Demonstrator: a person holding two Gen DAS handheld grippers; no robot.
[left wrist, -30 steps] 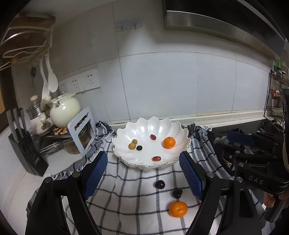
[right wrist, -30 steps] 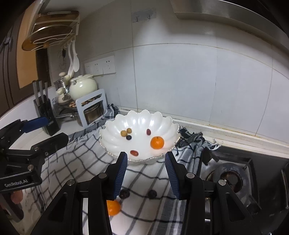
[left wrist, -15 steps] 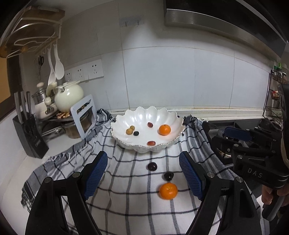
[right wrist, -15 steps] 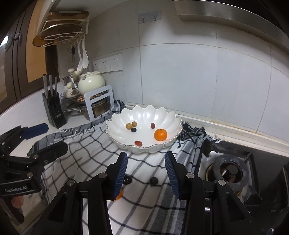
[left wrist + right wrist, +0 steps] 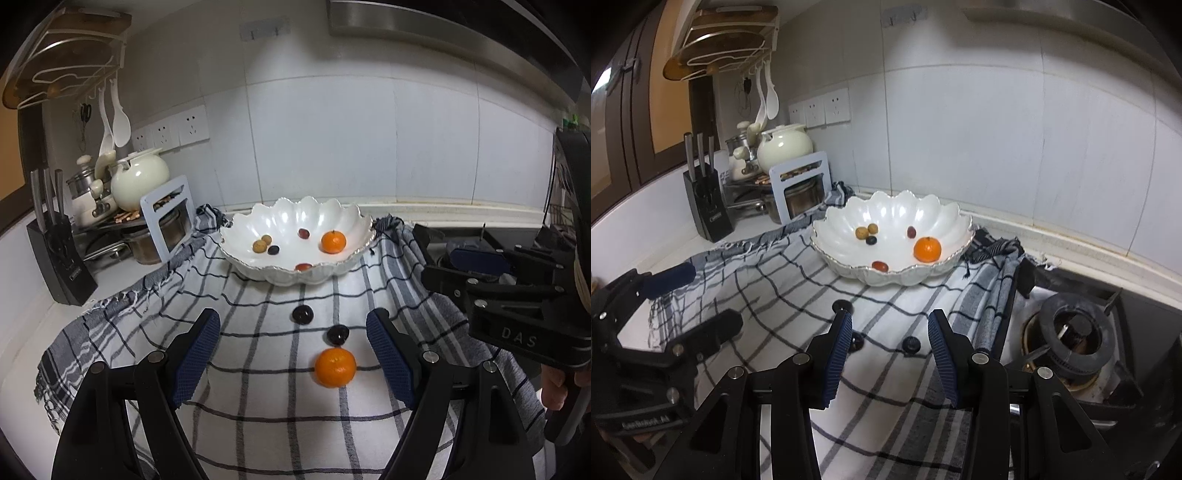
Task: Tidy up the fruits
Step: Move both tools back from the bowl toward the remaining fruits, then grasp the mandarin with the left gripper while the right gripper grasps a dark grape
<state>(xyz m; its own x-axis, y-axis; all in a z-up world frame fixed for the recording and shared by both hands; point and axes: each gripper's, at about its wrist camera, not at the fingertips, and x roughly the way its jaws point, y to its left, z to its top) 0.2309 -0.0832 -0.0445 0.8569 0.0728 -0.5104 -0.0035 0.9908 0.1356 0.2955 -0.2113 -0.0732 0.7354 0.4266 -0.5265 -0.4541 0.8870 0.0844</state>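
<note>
1. Lying loose on the checked cloth (image 5: 258, 387), lower centre of the left wrist view: one mandarin (image 5: 335, 367), with two dark grapes (image 5: 337, 335) (image 5: 303, 314) just beyond it toward the bowl.
2. Mandarin sits between the left gripper (image 5: 293, 360) fingers, nearer its right pad; round, so no long axis. Jaws wide apart, empty.
3. Right gripper (image 5: 890, 352): jaws partly apart, empty, one grape ahead between them.
4. White scalloped bowl (image 5: 347, 214), frame centre, holds a second mandarin plus five small fruits.

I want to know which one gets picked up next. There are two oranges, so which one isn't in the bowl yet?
The orange on the checked cloth, in front of the left gripper. The other orange already sits inside the white bowl.
</note>
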